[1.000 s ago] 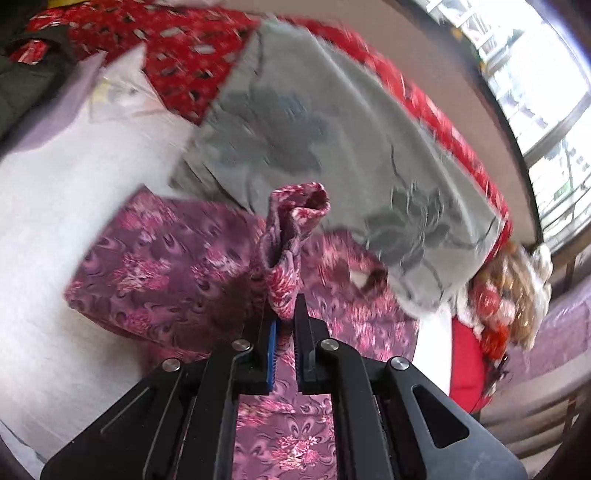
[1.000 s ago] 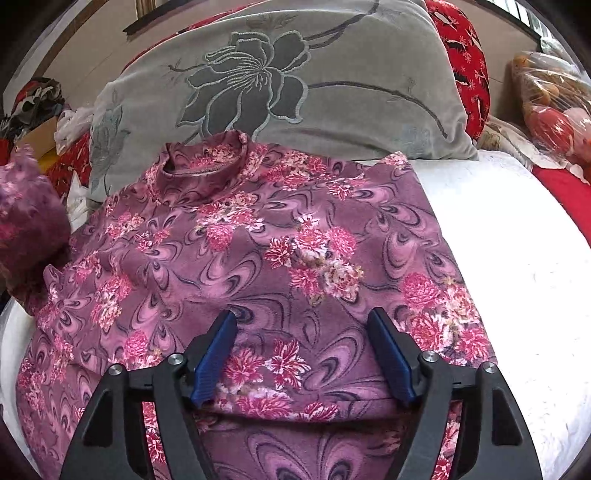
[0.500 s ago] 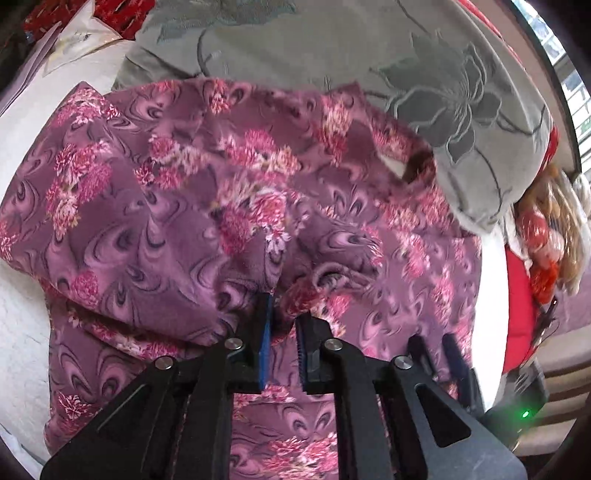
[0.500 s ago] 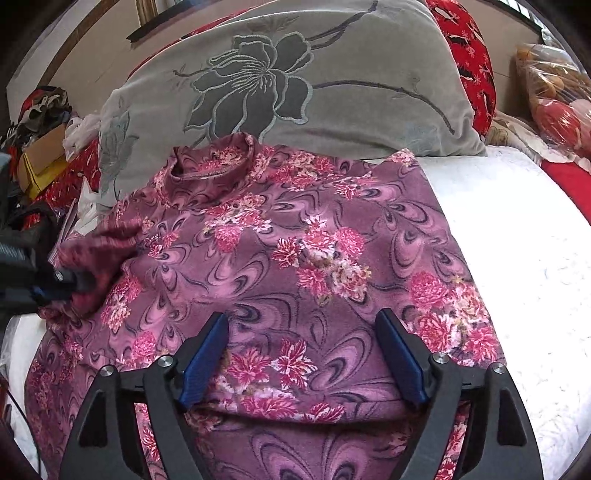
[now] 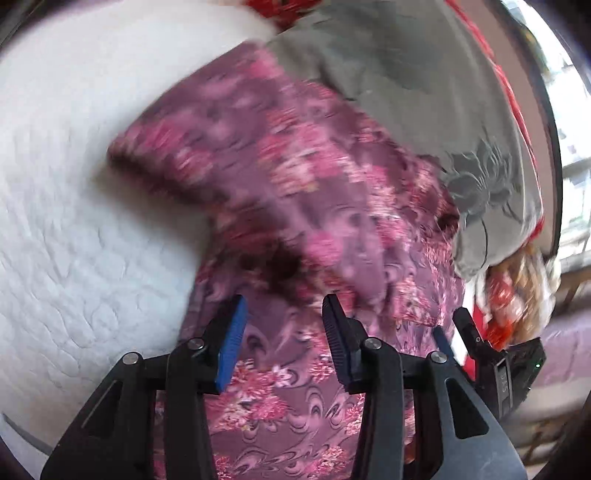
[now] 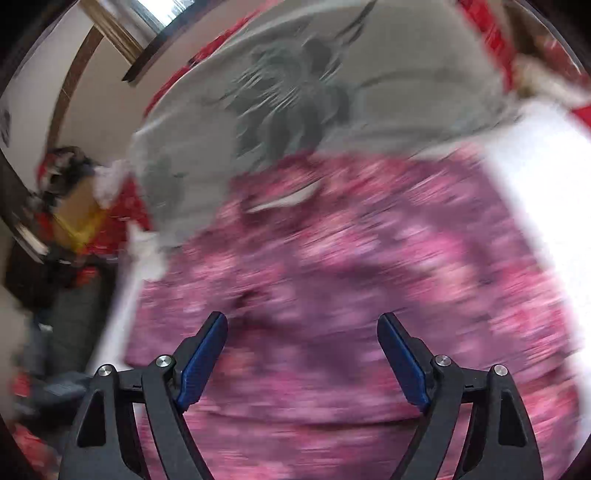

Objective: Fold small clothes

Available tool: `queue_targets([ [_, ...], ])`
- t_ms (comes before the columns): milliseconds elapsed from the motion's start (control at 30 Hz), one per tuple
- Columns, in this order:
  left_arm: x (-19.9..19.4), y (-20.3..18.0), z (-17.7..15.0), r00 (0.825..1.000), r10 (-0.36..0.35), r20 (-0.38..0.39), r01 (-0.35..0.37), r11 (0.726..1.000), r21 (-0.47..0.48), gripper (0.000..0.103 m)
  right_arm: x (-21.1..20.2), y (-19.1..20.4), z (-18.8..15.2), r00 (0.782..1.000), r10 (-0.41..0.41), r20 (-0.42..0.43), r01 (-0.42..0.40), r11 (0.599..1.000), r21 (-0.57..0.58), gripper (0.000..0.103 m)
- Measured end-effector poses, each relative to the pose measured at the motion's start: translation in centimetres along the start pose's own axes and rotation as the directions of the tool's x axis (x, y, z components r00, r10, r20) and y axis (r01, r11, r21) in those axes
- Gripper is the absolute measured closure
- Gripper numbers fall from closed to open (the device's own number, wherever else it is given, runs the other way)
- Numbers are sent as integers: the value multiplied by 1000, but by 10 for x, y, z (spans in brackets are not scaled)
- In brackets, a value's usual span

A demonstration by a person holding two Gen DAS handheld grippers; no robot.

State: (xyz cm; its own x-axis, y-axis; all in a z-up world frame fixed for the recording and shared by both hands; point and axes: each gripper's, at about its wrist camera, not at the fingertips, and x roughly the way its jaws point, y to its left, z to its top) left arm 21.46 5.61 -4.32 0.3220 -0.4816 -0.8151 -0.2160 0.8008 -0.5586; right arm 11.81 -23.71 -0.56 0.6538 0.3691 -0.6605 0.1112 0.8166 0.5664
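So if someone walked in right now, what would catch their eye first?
The purple floral top, spread across the middle of the white quilted bedspread. Next, the grey pillow with a big dark flower, lying just behind it. Both tools hang over the top's near edge, gripping nothing.

- The bed [image 5: 74, 229] carries everything; its cover is white and quilted, with a faint stitched pattern.
- A purple floral garment [image 5: 314, 206] lies spread flat on it.
- A grey pillow [image 5: 424, 85] with a dark flower motif lies at the garment's far edge, touching it.
- Red patterned fabric [image 6: 491, 29] shows behind the pillow.
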Motion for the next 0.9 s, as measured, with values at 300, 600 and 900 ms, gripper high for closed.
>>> queue_targets([
  [300,3,5,-2,999,-40,-14,40,999,3,63,55,48,-2,987,96,-127,-93,995,28,97],
  [600,4,9,-5,998,-56,1,56,998,-9,63,-21,14,38,996,61,59,-59,998,-34,97],
  [900,-2,11,-8,999,-50,-7,50,999,-3,63,-53,-65,47,990,-85,114,75,993,86,97],
])
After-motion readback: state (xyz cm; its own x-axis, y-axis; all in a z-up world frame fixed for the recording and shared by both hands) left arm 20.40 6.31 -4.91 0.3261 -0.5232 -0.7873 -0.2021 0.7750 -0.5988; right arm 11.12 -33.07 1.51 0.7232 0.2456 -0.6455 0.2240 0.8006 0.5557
